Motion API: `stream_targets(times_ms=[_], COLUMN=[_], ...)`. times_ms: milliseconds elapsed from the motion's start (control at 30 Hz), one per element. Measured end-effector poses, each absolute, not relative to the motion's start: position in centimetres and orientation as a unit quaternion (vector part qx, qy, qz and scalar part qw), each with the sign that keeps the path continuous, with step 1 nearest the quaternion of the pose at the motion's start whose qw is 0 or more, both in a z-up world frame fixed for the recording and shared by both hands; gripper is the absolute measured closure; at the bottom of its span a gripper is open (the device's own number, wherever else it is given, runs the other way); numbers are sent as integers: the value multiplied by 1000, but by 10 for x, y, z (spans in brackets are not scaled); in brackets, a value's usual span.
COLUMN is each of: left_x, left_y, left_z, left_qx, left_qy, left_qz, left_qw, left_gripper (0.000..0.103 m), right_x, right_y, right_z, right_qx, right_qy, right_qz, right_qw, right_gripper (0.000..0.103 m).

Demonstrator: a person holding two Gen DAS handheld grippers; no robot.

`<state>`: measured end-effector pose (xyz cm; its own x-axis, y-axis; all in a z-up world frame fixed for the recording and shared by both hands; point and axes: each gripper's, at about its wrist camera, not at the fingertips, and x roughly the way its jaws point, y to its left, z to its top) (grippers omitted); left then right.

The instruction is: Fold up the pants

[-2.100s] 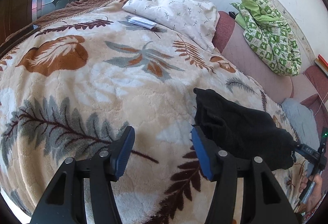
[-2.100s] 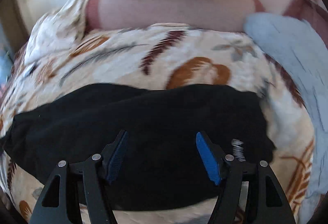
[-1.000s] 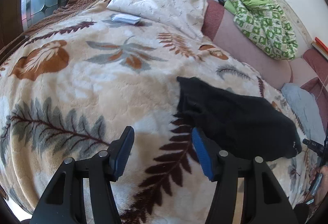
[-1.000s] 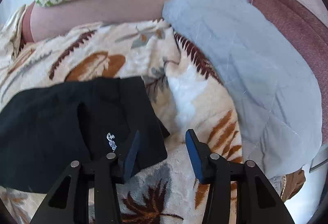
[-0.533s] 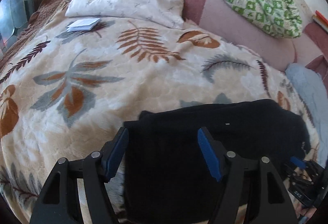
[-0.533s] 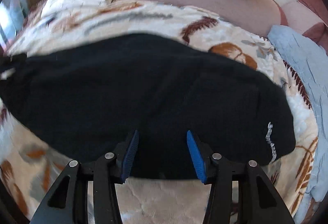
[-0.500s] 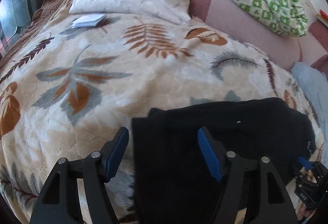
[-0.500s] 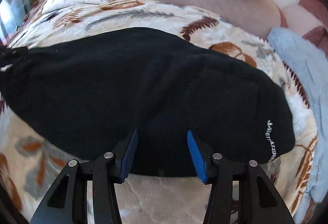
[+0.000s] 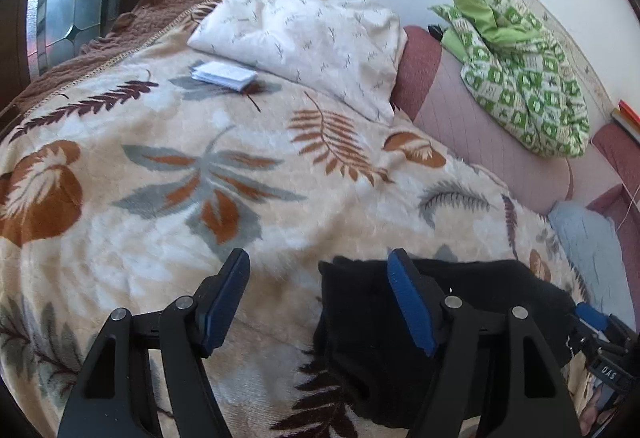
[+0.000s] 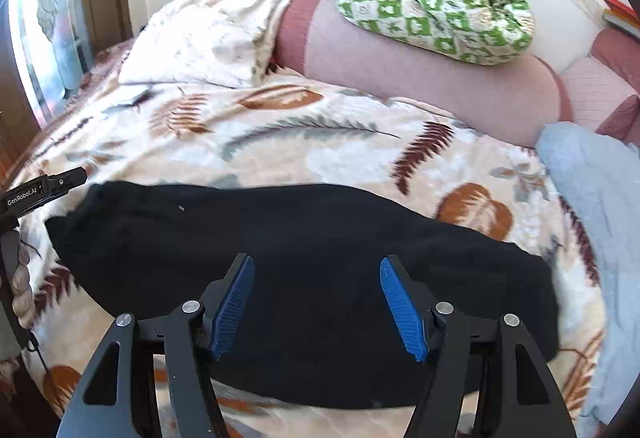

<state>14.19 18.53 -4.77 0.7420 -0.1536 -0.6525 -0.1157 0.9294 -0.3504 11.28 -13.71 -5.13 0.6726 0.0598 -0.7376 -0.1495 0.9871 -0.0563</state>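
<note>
Black pants (image 10: 320, 230) lie folded in a long flat band across the leaf-print blanket (image 10: 304, 141). My right gripper (image 10: 316, 278) hovers over their middle near the front edge; its jaws are opening and its pads press on nothing. My left gripper (image 9: 318, 278) stands open just off the left end of the pants (image 9: 360, 314), with its right finger over the cloth and its left finger over bare blanket. In the right wrist view the left gripper's tip (image 10: 44, 189) shows beside that end of the pants. The right gripper (image 9: 600, 334) appears low at the right of the left wrist view.
A white pillow (image 9: 304, 33) and a small white packet (image 9: 224, 75) lie at the far side of the bed. A pink bolster (image 9: 480, 141) carries a green patterned quilt (image 9: 520, 69). A light blue cloth (image 10: 592, 197) lies right of the pants.
The left gripper has slid left off the pants, so only its right finger is over them. The right gripper came from the right end to the middle, and its jaws spread wider.
</note>
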Motion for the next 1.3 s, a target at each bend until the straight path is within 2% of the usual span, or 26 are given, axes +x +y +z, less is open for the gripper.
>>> stream_targets(times_ms=[267, 567, 1067, 1300], left_x=[147, 160, 160, 162], left_y=[205, 202, 197, 197], left_z=[-44, -61, -62, -61], left_qx=[-198, -178, -161, -149], left_qy=[348, 360, 368, 378], left_qz=[30, 52, 55, 51], left_qw=[916, 915, 914, 912], left_gripper=[32, 32, 32, 32], right_x=[141, 154, 164, 199], right_y=[-124, -194, -149, -48], right_z=[-66, -93, -94, -99], right_qx=[-44, 93, 75, -62], right_qy=[382, 369, 387, 414], right_qz=[89, 69, 147, 209], right_qw=[919, 922, 907, 884], right_gripper=[32, 31, 31, 31])
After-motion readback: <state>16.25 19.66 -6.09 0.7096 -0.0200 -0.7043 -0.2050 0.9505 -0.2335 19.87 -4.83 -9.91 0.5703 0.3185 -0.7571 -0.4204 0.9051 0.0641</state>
